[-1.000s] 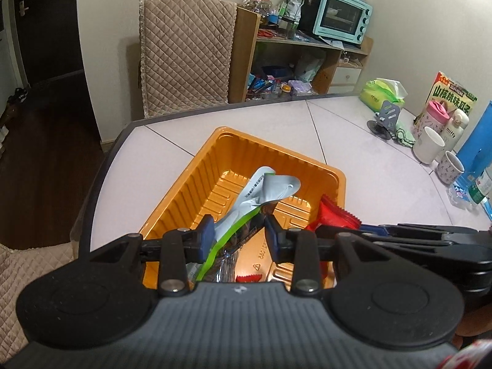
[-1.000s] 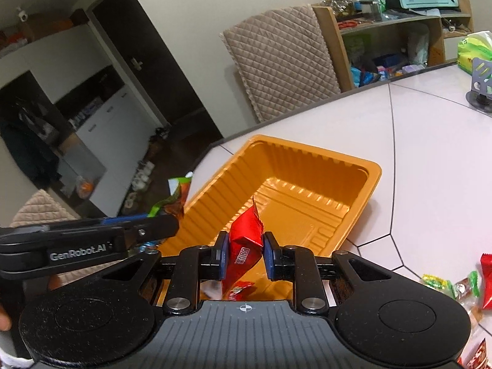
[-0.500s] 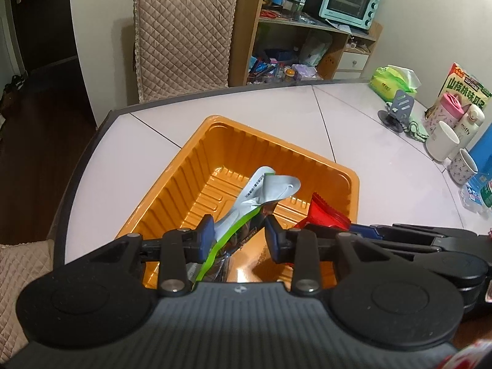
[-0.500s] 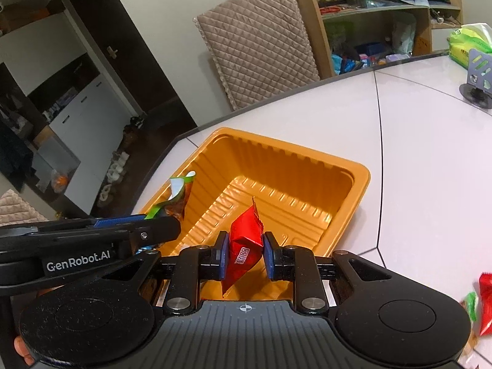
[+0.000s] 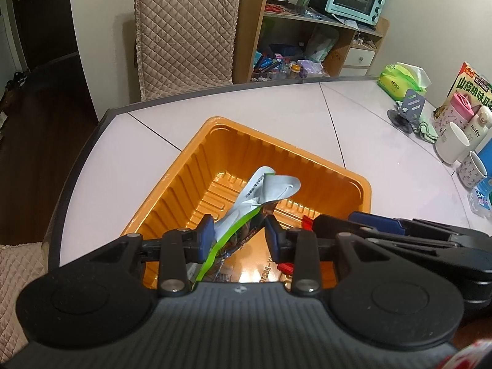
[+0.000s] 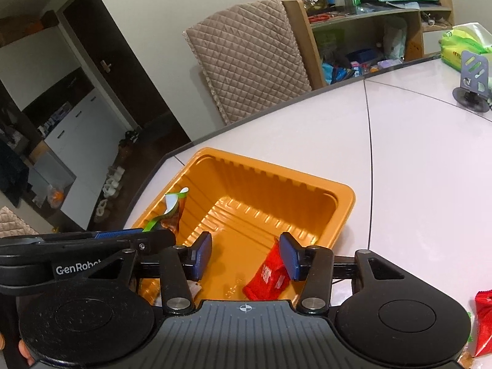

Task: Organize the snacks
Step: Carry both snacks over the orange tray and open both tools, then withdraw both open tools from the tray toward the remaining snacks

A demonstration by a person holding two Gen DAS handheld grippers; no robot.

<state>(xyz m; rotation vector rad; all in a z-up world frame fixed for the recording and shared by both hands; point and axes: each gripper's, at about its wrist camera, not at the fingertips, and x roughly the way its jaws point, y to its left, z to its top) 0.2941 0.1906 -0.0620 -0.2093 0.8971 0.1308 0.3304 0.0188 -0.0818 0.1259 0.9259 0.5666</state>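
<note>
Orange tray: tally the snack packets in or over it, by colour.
Red packet: 1, lying in the orange tray, right gripper open above it.
Green-and-white packet: 1, held over the tray by the left gripper.
Total: 2
</note>
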